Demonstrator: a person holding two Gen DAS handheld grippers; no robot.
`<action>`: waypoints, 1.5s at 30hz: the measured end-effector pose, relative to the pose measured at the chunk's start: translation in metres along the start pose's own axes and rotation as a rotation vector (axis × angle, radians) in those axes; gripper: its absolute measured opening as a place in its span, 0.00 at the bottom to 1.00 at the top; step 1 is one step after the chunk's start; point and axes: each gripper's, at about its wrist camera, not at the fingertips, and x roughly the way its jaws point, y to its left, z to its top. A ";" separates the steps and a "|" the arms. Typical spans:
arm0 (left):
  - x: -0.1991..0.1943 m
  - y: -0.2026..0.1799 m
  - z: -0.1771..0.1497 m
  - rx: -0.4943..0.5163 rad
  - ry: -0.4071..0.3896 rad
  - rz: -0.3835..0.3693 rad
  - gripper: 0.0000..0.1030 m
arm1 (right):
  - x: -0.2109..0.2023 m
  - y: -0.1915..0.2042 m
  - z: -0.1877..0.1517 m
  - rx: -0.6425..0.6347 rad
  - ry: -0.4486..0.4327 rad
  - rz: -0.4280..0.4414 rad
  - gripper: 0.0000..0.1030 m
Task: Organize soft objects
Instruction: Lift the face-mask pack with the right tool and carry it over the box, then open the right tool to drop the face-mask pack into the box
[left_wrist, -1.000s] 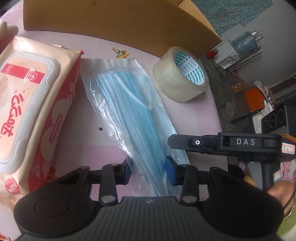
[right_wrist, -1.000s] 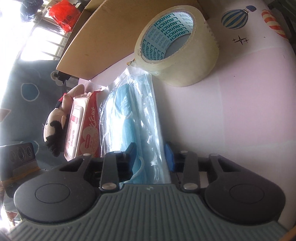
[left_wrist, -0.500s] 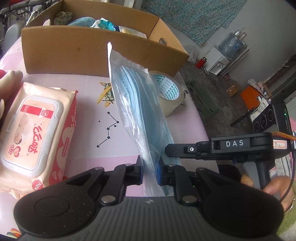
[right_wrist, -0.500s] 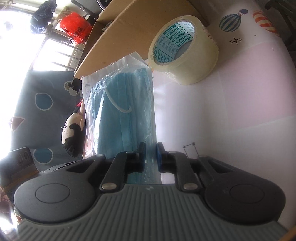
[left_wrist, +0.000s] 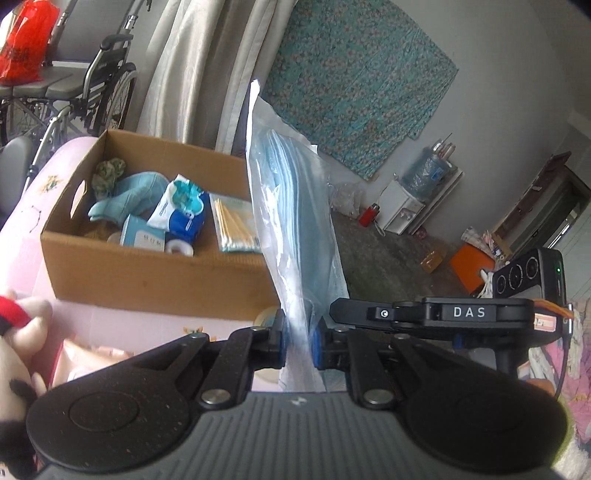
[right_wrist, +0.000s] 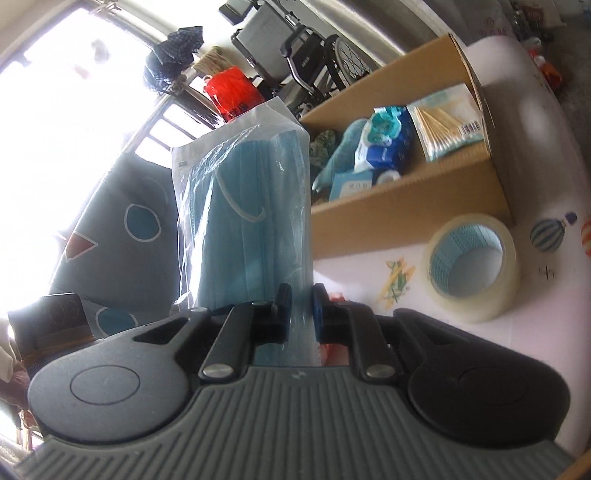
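Grey wall (left_wrist: 498, 48) with a teal cloth (left_wrist: 351, 81), pale curtains (left_wrist: 207, 66), a wheelchair (left_wrist: 85, 85), a water dispenser (left_wrist: 417, 195), and a bright window (right_wrist: 55, 110).

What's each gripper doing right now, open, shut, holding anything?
Left gripper: shut on the mask bag, lifted off the table.
Right gripper: shut on the same mask bag.

The left black plastic gripper (left_wrist: 298, 344) has blue pads, silver round screws and a grey ribbed base. The right black plastic gripper (left_wrist: 338, 316) shows white letters "DAS" and an orange cable.
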 end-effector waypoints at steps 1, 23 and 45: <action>0.004 0.001 0.012 0.002 -0.011 -0.005 0.13 | 0.000 0.004 0.015 -0.023 -0.012 -0.005 0.11; 0.240 0.113 0.093 -0.306 0.346 -0.011 0.14 | 0.160 -0.092 0.194 -0.089 0.229 -0.384 0.11; 0.199 0.132 0.092 -0.260 0.327 0.095 0.55 | 0.196 -0.073 0.188 -0.165 0.371 -0.494 0.29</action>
